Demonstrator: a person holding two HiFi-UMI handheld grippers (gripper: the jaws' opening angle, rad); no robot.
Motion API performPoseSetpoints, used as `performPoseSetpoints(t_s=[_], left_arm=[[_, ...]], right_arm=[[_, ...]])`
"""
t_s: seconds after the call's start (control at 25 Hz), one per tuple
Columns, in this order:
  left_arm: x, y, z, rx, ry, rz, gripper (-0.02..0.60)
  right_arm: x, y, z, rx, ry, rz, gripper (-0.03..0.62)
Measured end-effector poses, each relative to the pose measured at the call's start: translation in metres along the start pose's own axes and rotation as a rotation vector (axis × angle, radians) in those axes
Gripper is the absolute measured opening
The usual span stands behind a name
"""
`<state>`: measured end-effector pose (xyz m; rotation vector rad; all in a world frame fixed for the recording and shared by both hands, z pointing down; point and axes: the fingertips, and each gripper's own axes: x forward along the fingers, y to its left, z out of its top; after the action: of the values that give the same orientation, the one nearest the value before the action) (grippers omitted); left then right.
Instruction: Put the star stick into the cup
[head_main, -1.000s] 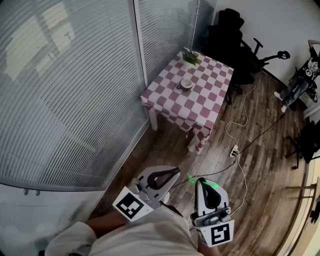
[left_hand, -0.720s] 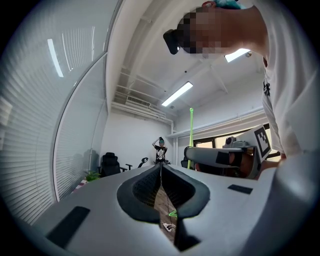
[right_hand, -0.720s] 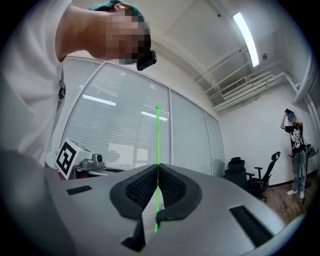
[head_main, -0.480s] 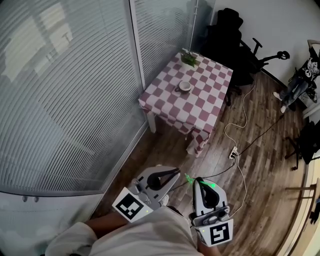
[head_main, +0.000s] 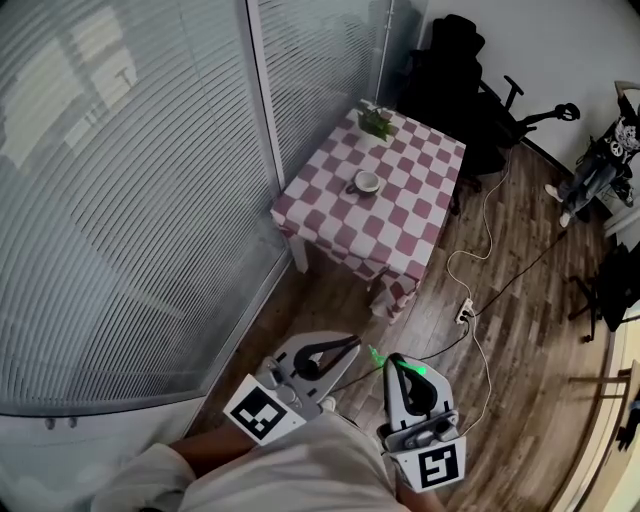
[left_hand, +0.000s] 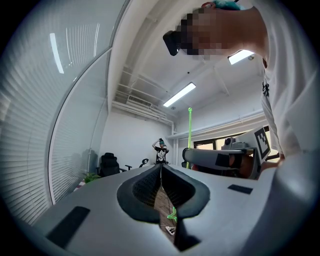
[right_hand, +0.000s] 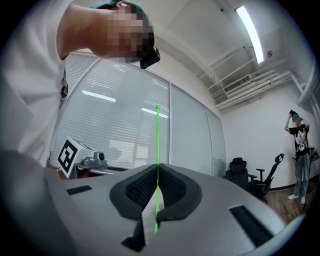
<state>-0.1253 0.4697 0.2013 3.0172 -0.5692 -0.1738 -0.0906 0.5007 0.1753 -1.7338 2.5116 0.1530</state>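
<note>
Green and wire-thin, the star stick (right_hand: 157, 140) stands clamped in the right hand-held gripper (right_hand: 156, 167), between ribbed black pads (right_hand: 139, 188); left hand-held gripper (left_hand: 161, 168) closed, empty; round cup (head_main: 367, 182) mid checkered bench (head_main: 412, 216).

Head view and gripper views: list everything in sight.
Table: one, red-and-white checked cloth, by the glass wall.
Cup: one, pale, mid-table.
Plant: one, green, table's far end.
Office chairs: two it seems, black, far corner.
Power strip: one, white, floor beside table.
Bystander: one, dark top, right edge.
Star stick: one, green, held by right gripper.
Left gripper: one, grey, fingers shut, empty.
Right gripper: one, grey, fingers shut on star stick.
</note>
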Motion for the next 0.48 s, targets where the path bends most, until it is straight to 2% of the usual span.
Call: performPoseSetpoints(t_s=[0.36,0.48], left_arm=[[0.031,0.059,0.005,-0.013,-0.003,-0.024,0.038],[0.043,0.080,0.008,-0.010,-0.002,-0.038,0.038]], right_arm=[[0.056,-0.027,-0.003,-0.019,-0.022,0.023,0.032],[0.082,-0.037,-0.001,0.015,-0.025,-0.004,0.032]])
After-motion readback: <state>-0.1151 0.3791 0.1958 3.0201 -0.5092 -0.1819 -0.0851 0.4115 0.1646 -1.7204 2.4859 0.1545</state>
